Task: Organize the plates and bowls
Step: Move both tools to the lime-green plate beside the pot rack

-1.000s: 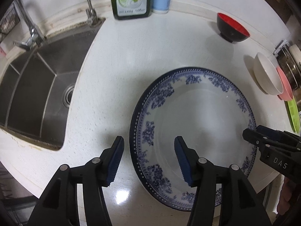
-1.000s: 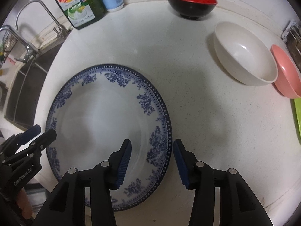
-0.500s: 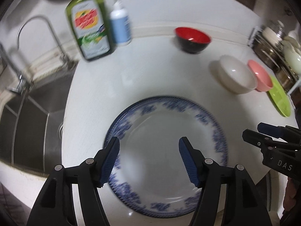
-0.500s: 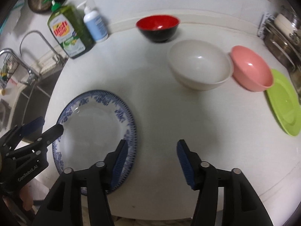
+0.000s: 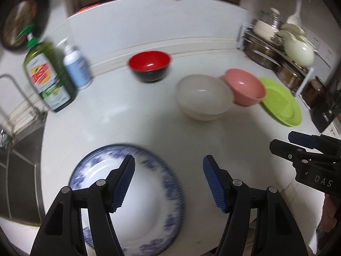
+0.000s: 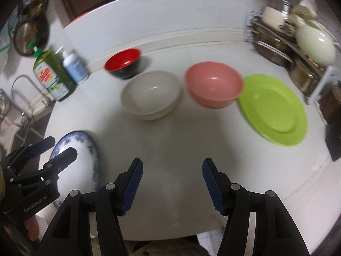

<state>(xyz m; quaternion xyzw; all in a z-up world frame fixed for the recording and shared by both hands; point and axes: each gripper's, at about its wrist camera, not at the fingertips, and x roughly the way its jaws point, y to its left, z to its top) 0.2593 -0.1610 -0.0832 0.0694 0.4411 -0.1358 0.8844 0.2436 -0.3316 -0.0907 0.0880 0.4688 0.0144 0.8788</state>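
Observation:
A blue-and-white patterned plate point(image 5: 149, 196) point(image 6: 85, 162) lies flat near the counter's front edge. My left gripper point(image 5: 168, 181) hangs open above its right half, holding nothing. My right gripper point(image 6: 170, 183) is open and empty over bare counter to the right of that plate. Farther back stand a red-and-black bowl point(image 5: 149, 66) point(image 6: 123, 64), a white bowl point(image 5: 202, 98) point(image 6: 151, 93), a pink bowl point(image 5: 245, 87) point(image 6: 213, 83) and a green plate point(image 5: 281, 104) point(image 6: 275, 108). Each gripper shows at the edge of the other's view.
A green dish-soap bottle point(image 5: 46, 76) point(image 6: 53, 76) and a white pump bottle point(image 5: 76, 68) point(image 6: 74, 66) stand at the back left beside the sink point(image 5: 19, 149). A rack of pots point(image 5: 277, 49) point(image 6: 298, 49) fills the back right corner.
Both grippers have pulled back and risen from the blue plate, opening wider. The view has swung right, so the bowls and green plate now show.

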